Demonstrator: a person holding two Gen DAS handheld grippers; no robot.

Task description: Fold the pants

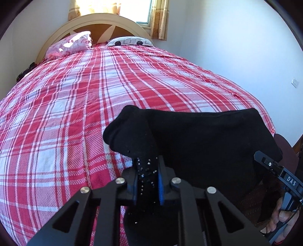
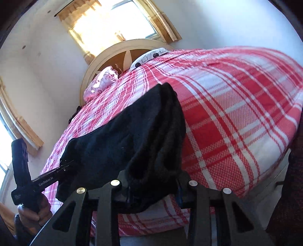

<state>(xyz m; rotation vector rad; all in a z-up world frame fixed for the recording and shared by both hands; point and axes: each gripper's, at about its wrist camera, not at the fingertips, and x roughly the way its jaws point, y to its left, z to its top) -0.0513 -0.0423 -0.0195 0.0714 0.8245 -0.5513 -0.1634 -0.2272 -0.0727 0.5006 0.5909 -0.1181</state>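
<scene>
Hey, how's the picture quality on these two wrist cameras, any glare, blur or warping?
Left wrist view: sharp, the window blown out white, the bed bulging from fisheye warp, the black pants showing almost no detail. Right wrist view: tilted, the plaid at right smeared by motion blur, window glare washing out the curtains.

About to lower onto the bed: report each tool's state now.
Left tool: shut on the black fabric pants.
Right tool: shut on the same pants, held above the red plaid bedspread.
</scene>
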